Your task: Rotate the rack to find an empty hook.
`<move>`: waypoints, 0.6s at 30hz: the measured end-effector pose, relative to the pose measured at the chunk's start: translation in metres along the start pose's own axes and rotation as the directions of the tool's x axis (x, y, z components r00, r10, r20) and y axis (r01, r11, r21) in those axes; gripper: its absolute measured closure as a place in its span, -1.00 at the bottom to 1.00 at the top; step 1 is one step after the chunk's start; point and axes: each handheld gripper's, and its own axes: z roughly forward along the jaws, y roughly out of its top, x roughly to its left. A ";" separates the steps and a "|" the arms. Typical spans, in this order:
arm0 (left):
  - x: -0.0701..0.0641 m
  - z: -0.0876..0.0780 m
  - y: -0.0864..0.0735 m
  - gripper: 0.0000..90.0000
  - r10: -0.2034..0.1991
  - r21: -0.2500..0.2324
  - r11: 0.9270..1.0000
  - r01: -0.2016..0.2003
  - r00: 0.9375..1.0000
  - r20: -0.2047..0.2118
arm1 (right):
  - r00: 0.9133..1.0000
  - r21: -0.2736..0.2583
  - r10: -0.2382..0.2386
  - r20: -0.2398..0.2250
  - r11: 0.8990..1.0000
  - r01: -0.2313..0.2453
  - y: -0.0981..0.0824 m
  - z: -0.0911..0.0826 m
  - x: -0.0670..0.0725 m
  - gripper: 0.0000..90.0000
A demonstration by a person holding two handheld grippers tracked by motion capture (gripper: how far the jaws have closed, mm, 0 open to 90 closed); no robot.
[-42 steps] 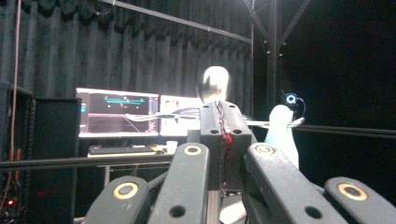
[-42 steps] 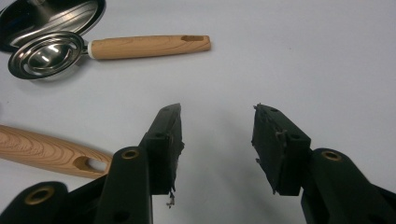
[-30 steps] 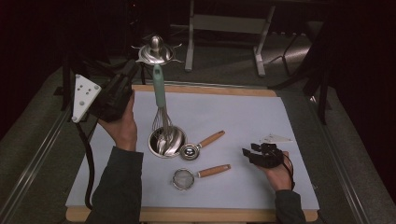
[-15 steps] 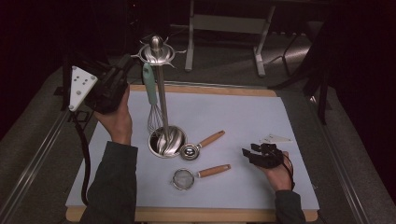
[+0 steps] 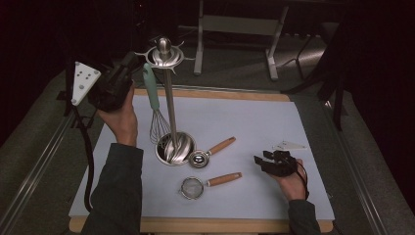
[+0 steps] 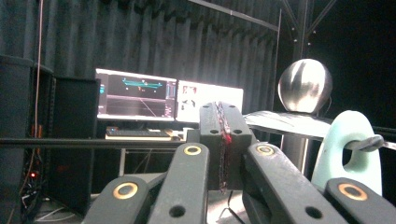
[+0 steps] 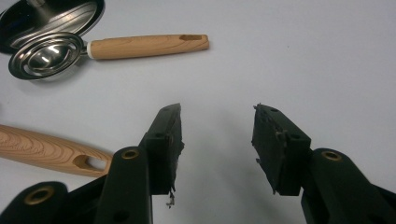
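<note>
One whisk point(image 5: 152, 105) hangs by its mint handle from the steel stand point(image 5: 169, 110); we judge it light, springy, best gripped mid-handle. Beside it our left gripper point(image 5: 113, 84) is closed, empty; right gripper point(image 7: 217, 140) gapes wide

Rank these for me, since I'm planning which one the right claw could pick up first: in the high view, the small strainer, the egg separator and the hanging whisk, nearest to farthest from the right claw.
1. Small strainer, to the left of the right claw, toward the near edge.
2. Egg separator, farther left, beside the stand's base.
3. Whisk, hanging on the stand, up by the left claw.
</note>
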 end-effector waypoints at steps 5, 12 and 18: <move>0.001 -0.001 0.001 0.99 0.010 0.018 1.000 -0.010 1.000 0.009 | 1.000 -0.001 0.002 0.000 1.000 -0.002 0.000 0.000 0.000 0.15; 0.004 -0.005 0.003 0.99 0.015 0.019 1.000 -0.016 1.000 0.004 | 1.000 0.003 0.003 -0.001 1.000 -0.003 0.000 0.000 0.000 0.15; 0.004 -0.010 0.004 0.98 0.015 0.047 0.999 -0.017 0.999 0.038 | 1.000 0.009 0.005 -0.001 1.000 -0.005 -0.001 0.000 -0.001 0.15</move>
